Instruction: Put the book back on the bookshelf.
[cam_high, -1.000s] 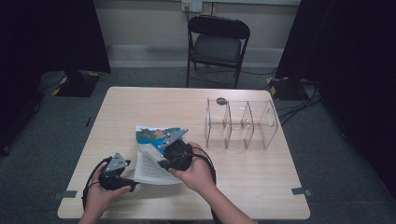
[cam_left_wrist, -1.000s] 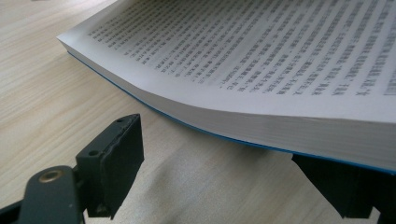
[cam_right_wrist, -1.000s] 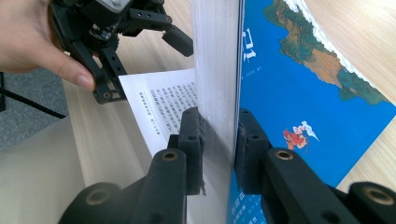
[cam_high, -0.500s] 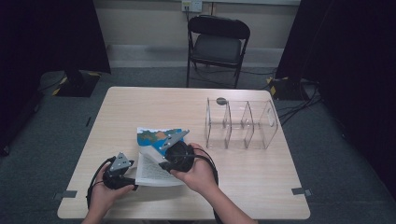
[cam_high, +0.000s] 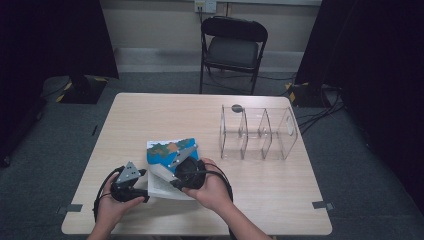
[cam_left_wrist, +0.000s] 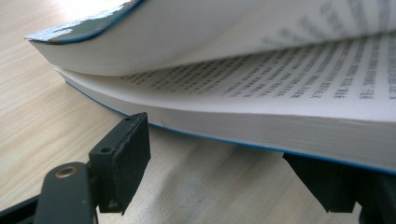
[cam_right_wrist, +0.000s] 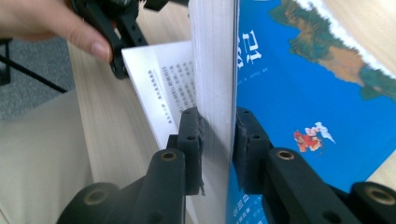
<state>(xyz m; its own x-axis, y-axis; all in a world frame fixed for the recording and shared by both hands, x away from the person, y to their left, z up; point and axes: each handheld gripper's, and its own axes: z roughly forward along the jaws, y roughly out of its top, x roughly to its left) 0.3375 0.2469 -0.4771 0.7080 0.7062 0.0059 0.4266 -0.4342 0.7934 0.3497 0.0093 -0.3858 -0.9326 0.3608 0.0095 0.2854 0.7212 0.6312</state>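
Two tongs: both work on one book (cam_high: 167, 167) near the front edge of the bench (cam_high: 150, 115).
Book: lies open on the bench, its blue cover and a thick wad of front pages lifted off the printed pages below.
Right tongs (cam_right_wrist: 218, 135): clamped on that lifted wad, one jaw against the inner page, the other against the blue cover; in the high view they (cam_high: 165, 176) sit over the book's middle.
Left tongs (cam_left_wrist: 224, 163): at the book's left edge, jaws apart and low on the bench, and they have just been closing in; the lower block of pages lies above and between them.
Left tongs contact: the near jaw stands clear of the page block; the far jaw is tucked under the book's edge, and whether it touches I cannot tell.
Left hand (cam_high: 112, 207): holds its tongs (cam_high: 145, 187) just beside the book.
Clear rack (cam_high: 257, 132): stands well apart, to the right.
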